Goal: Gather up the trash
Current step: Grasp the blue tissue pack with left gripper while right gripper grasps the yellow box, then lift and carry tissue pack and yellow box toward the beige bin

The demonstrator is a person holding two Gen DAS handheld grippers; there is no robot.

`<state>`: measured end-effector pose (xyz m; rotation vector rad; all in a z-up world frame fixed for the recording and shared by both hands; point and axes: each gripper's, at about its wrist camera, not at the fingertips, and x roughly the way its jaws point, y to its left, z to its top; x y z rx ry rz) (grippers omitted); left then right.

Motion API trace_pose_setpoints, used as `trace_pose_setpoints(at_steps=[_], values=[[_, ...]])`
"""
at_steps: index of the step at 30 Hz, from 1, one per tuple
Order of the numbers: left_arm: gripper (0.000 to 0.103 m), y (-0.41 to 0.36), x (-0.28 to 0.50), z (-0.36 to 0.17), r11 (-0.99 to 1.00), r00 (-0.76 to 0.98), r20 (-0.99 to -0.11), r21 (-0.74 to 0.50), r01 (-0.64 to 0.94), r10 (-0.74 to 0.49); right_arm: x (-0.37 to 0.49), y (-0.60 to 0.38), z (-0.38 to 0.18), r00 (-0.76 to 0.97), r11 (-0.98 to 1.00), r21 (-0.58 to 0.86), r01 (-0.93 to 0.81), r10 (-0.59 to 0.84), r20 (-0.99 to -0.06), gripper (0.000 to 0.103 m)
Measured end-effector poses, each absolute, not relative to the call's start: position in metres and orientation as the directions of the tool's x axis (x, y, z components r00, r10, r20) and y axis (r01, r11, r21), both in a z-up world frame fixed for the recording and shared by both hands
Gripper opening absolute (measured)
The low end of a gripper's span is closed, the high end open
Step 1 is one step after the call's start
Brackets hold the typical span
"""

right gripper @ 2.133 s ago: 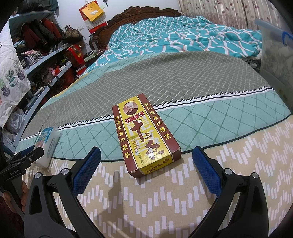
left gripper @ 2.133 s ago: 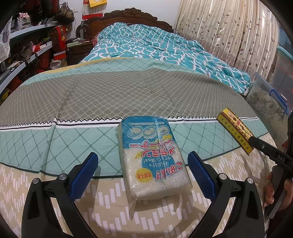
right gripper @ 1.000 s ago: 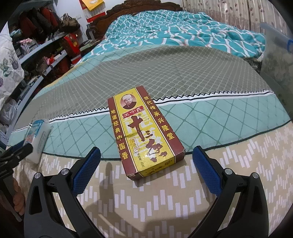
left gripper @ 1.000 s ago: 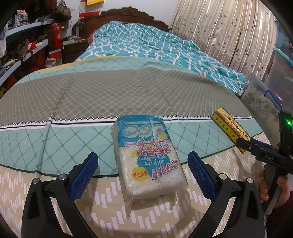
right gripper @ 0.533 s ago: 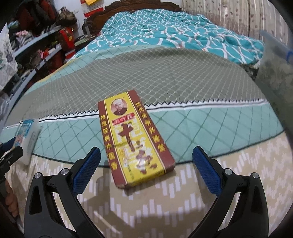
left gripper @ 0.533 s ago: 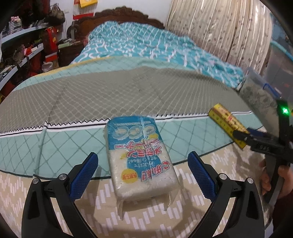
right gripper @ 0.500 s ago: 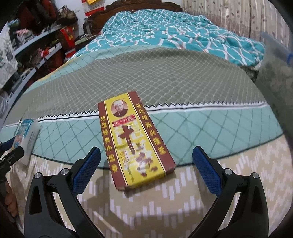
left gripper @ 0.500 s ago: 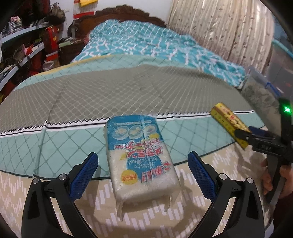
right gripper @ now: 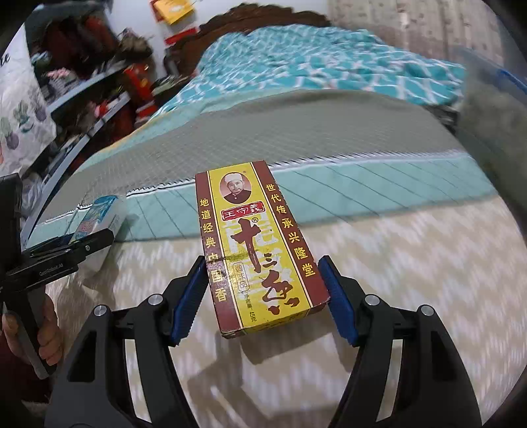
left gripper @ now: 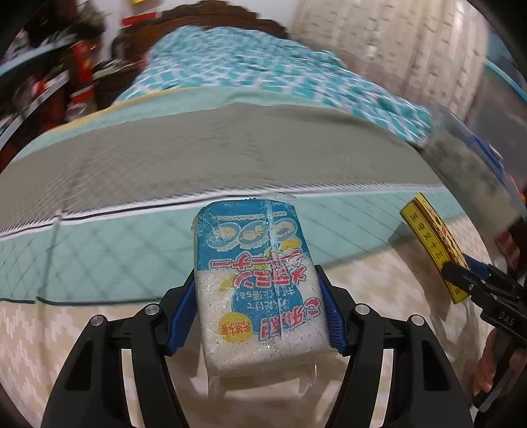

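A blue and white plastic packet [left gripper: 260, 286] with red lettering sits between the blue pads of my left gripper [left gripper: 258, 311], which is shut on it and holds it off the bed. A yellow and maroon spice box [right gripper: 253, 250] sits between the pads of my right gripper [right gripper: 263, 298], shut on it and lifting it. The packet also shows at the left of the right wrist view [right gripper: 102, 224], and the box at the right of the left wrist view [left gripper: 434, 250].
The bed [right gripper: 411, 263] has a cover patterned in cream, teal and grey. A teal quilt [right gripper: 329, 69] lies at the far end by a carved headboard [right gripper: 263, 23]. Cluttered shelves [right gripper: 85, 98] stand left. A clear storage bin [left gripper: 474, 164] and curtains [left gripper: 388, 46] are right.
Both grippers have closed from wide open onto their items. The packet and the box have lifted off the bed cover, and both views are now blurred by motion.
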<state>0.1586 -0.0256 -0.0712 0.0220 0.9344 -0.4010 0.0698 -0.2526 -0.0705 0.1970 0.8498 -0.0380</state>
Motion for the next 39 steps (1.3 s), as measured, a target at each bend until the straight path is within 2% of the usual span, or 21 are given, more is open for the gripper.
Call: trace_pose_setpoints(at_steps=[6, 11, 13, 14, 15, 20, 29, 31, 32, 33, 34, 37, 39], values=[[0.062, -0.095, 0.112, -0.069, 0.821, 0.448, -0.770, -0.166, 0.546, -0.454, 0.014, -0.286, -0.073, 0.652, 0.962, 0.100, 0.253, -0.093, -0.752, 0.069], [0.065, -0.146, 0.084, -0.076, 0.746, 0.405, -0.773, -0.131, 0.652, -0.489, -0.015, -0.297, -0.077, 0.649, 0.952, 0.053, 0.300, -0.163, -0.743, 0.070], [0.068, -0.157, 0.081, -0.082, 0.738, 0.393, -0.786, -0.115, 0.665, -0.477, -0.021, -0.298, -0.080, 0.650, 0.953, 0.045, 0.299, -0.169, -0.740, 0.080], [0.074, -0.161, 0.080, -0.086, 0.739, 0.389, -0.797, -0.103, 0.666, -0.462, -0.023, -0.298, -0.081, 0.656, 0.955, 0.042, 0.294, -0.170, -0.736, 0.086], [0.081, -0.163, 0.080, -0.087, 0.740, 0.388, -0.801, -0.098, 0.666, -0.455, -0.025, -0.297, -0.082, 0.659, 0.957, 0.039, 0.287, -0.168, -0.733, 0.087], [0.094, -0.152, 0.084, -0.084, 0.754, 0.393, -0.793, -0.121, 0.646, -0.465, -0.034, -0.290, -0.082, 0.686, 0.970, 0.032, 0.242, -0.148, -0.713, 0.092], [0.094, -0.153, 0.080, -0.079, 0.759, 0.389, -0.803, -0.116, 0.641, -0.451, -0.021, -0.305, -0.077, 0.666, 0.976, 0.024, 0.216, -0.129, -0.734, 0.094], [0.092, -0.157, 0.080, -0.081, 0.760, 0.388, -0.808, -0.108, 0.641, -0.442, -0.015, -0.309, -0.081, 0.654, 0.978, 0.021, 0.207, -0.123, -0.746, 0.094], [0.083, -0.160, 0.081, -0.084, 0.760, 0.384, -0.815, -0.103, 0.642, -0.435, -0.013, -0.310, -0.085, 0.643, 0.980, 0.027, 0.199, -0.110, -0.758, 0.091], [0.071, -0.164, 0.082, -0.085, 0.758, 0.385, -0.820, -0.087, 0.646, -0.423, -0.011, -0.312, -0.088, 0.632, 0.981, 0.032, 0.190, -0.097, -0.769, 0.068], [0.059, -0.170, 0.080, -0.084, 0.753, 0.404, -0.818, -0.051, 0.656, -0.408, -0.012, -0.313, -0.088, 0.639, 0.982, 0.021, 0.187, -0.105, -0.762, 0.065], [0.057, -0.187, 0.082, -0.081, 0.711, 0.351, -0.828, -0.080, 0.699, -0.438, -0.021, -0.327, -0.085, 0.674, 0.976, 0.117, 0.186, -0.040, -0.737, 0.064], [0.057, -0.204, 0.082, -0.075, 0.688, 0.336, -0.825, -0.084, 0.720, -0.453, -0.029, -0.343, -0.079, 0.706, 0.963, 0.157, 0.221, -0.047, -0.707, 0.064]])
